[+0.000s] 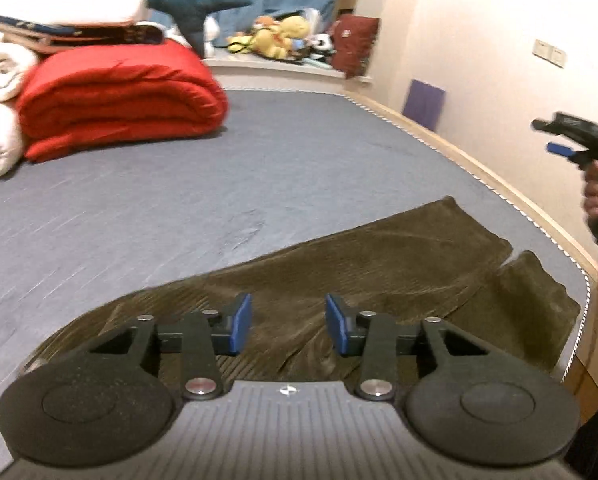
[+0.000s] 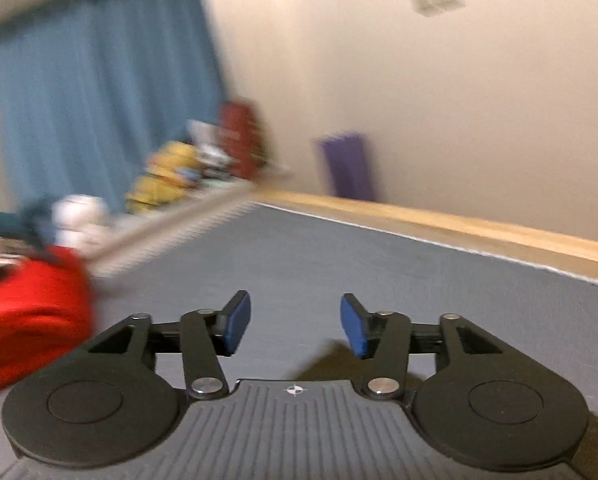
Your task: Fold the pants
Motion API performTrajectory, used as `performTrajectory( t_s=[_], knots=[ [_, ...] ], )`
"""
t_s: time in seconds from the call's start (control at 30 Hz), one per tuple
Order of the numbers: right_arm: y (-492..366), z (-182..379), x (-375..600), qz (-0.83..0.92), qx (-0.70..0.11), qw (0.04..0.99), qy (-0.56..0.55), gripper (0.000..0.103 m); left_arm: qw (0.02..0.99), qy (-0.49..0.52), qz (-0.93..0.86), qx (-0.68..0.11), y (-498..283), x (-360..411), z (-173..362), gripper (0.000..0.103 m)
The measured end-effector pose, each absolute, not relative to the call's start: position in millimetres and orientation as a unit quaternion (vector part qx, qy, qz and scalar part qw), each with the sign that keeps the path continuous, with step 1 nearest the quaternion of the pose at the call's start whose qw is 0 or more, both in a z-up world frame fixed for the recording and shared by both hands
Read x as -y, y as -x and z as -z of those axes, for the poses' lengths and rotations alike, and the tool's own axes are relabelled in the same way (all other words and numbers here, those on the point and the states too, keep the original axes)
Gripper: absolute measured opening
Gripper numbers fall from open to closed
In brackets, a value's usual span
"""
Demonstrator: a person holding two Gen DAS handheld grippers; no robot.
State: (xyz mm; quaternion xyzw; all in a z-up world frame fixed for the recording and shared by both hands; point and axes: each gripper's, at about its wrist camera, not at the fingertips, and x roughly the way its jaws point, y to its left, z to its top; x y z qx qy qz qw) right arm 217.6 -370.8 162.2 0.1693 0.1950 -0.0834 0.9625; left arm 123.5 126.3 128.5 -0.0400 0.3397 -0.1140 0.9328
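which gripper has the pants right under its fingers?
The left gripper: the brown corduroy pants lie directly beneath its open blue pads. The right gripper is also open, but only bare grey bed sheet shows under it.

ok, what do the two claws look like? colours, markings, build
Both match: left claw and right claw have matte black linkage arms with silver pivot bolts, blue flat pads on the fingertips, two round black discs at the base, and a ribbed grey body with a small white crosshair mark. In the left view, the right claw has a black pistol-style handle with a blue trigger. No cables visible.
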Motion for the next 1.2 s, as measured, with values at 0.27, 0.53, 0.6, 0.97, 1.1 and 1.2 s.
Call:
performTrajectory(
  t_s=[0.27,0.53,0.6,0.97,1.1,1.2],
  knots=[
    [-143,-173,273,-0.124,-0.263,0.947,-0.139,0.063,0.929,0.061,0.01,-0.366,-85,-175,-107,0.037],
    [-97,-123,183,-0.258,-0.341,0.903,-0.03,0.061,0.893,0.032,-0.054,-0.446,-97,-209,-56,0.037],
    [-85,-130,173,-0.271,-0.325,0.906,0.004,0.062,0.884,0.028,-0.069,-0.461,-103,-216,-44,0.037],
    [-109,-125,183,-0.269,-0.353,0.895,-0.055,0.071,0.873,0.028,-0.097,-0.477,-111,-221,-39,0.043],
    [-111,-122,190,-0.257,-0.356,0.896,-0.061,0.073,0.884,0.012,-0.085,-0.46,-115,-201,-51,0.044],
    [-108,-121,192,-0.255,-0.355,0.897,-0.06,0.074,0.887,0.002,-0.084,-0.453,-121,-193,-55,0.045]
  ],
)
